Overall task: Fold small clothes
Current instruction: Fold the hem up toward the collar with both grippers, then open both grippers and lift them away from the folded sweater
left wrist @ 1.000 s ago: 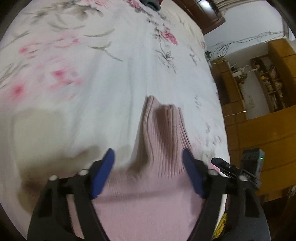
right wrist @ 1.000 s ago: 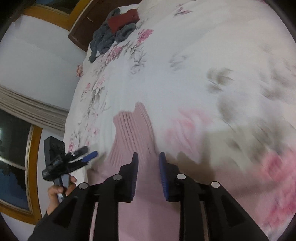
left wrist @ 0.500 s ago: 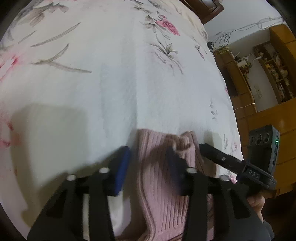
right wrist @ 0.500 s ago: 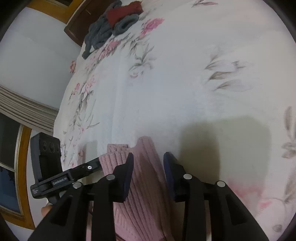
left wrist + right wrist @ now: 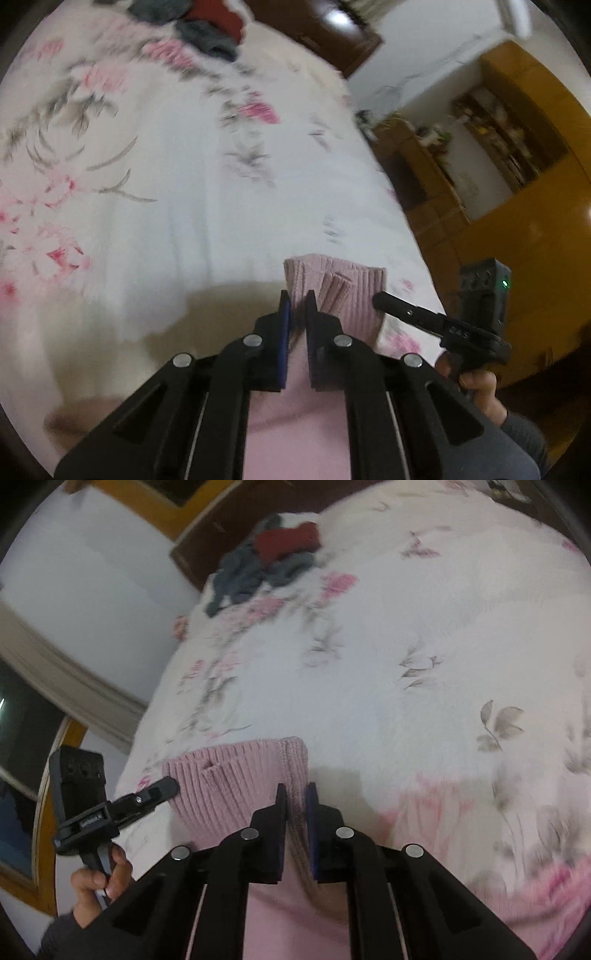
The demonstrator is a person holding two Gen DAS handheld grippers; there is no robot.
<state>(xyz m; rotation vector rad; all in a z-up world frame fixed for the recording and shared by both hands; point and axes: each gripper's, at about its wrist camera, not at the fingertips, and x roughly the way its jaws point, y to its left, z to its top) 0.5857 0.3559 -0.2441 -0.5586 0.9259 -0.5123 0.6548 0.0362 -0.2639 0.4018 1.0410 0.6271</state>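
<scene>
A pink ribbed knit garment (image 5: pixel 343 291) lies on a white floral bedspread (image 5: pixel 177 206). My left gripper (image 5: pixel 295 302) is shut on the left corner of its ribbed edge, and the cloth runs back between the fingers. In the right wrist view the same garment (image 5: pixel 229 779) shows, and my right gripper (image 5: pixel 294 794) is shut on its right corner. Each gripper appears in the other's view, held by a hand: the right one (image 5: pixel 436 321) beside the garment's right side, the left one (image 5: pixel 122 808) at its left side.
A heap of grey and red clothes (image 5: pixel 273 554) lies at the far end of the bed by a dark headboard (image 5: pixel 325 40). Wooden shelves and cabinets (image 5: pixel 498 147) stand past the bed's right edge. A window with curtains (image 5: pixel 33 701) is on the left.
Both grippers went from open to shut on the garment's ribbed edge. The edge has been drawn up and the cameras now tilt toward the far end of the bed.
</scene>
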